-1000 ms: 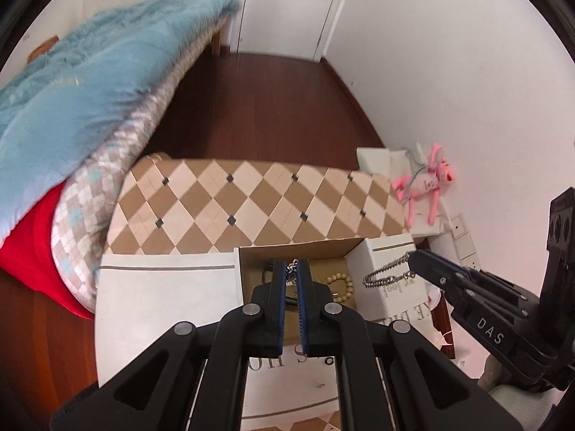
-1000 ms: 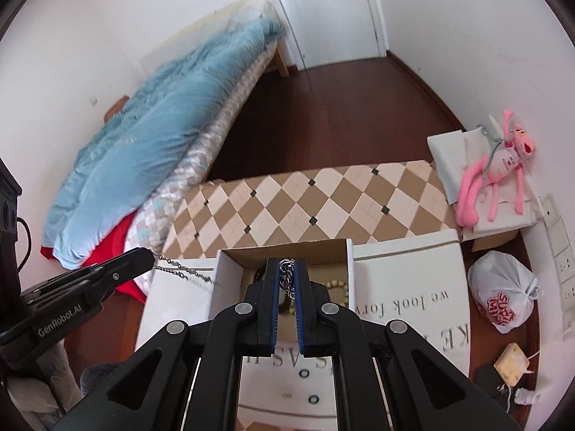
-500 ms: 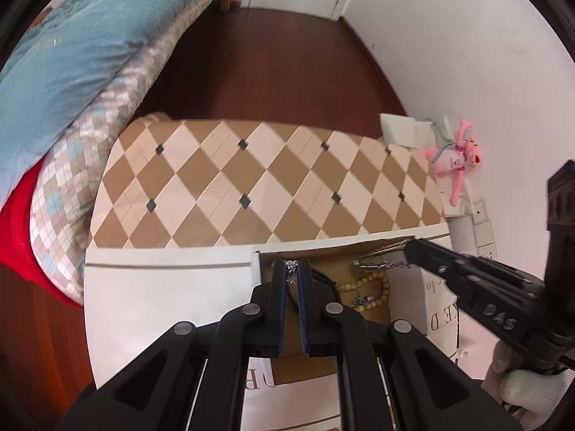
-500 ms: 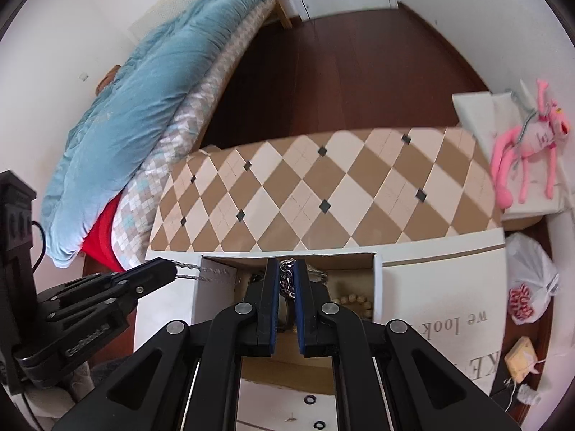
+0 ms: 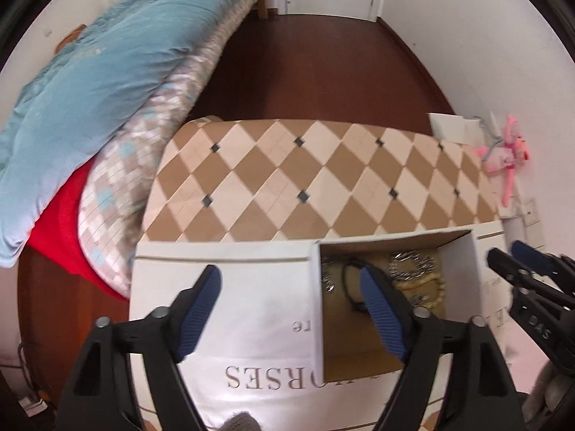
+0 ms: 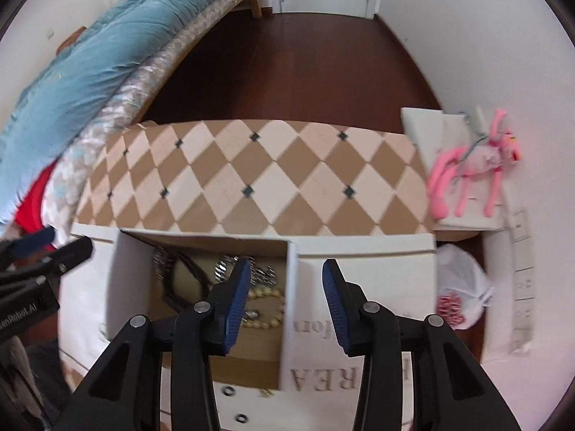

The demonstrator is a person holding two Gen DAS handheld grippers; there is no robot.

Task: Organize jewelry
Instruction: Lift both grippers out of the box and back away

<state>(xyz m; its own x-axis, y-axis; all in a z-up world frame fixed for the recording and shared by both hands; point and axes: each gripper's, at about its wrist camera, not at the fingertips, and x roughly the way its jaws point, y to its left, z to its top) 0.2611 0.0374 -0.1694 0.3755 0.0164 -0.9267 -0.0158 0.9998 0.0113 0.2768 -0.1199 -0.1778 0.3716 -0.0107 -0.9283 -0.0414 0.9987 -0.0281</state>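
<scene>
From the left wrist view, the left claw [image 5: 291, 287] has just been opening and stands wide with nothing between its ribbed blue pads, one finger over the white cardboard flap [image 5: 222, 269], the other over the open box [image 5: 463, 251]; the silver chain [image 5: 409, 267] lies heaped inside on the brown cardboard floor, beside a loop of cream beads [image 5: 431, 287] and a thin black cord [image 5: 350, 280]; the right claw [image 5: 503, 256] shows at the frame's edge, its jaws parted. From the right wrist view, the right claw [image 6: 285, 280] has also just been opening, to a middling gap, empty, straddling the box's inner wall [image 6: 289, 287]; the chain [image 6: 248, 269], metallic and link-textured, rests in the box above the smooth round beads [image 6: 266, 294]. Judged from this, the step in hand is the release of the chain into the box; the next move likely calls for lifting both claws clear without snagging links, then seeking another piece. The checked counter [image 6: 251, 172] behind looks smooth and flat.
</scene>
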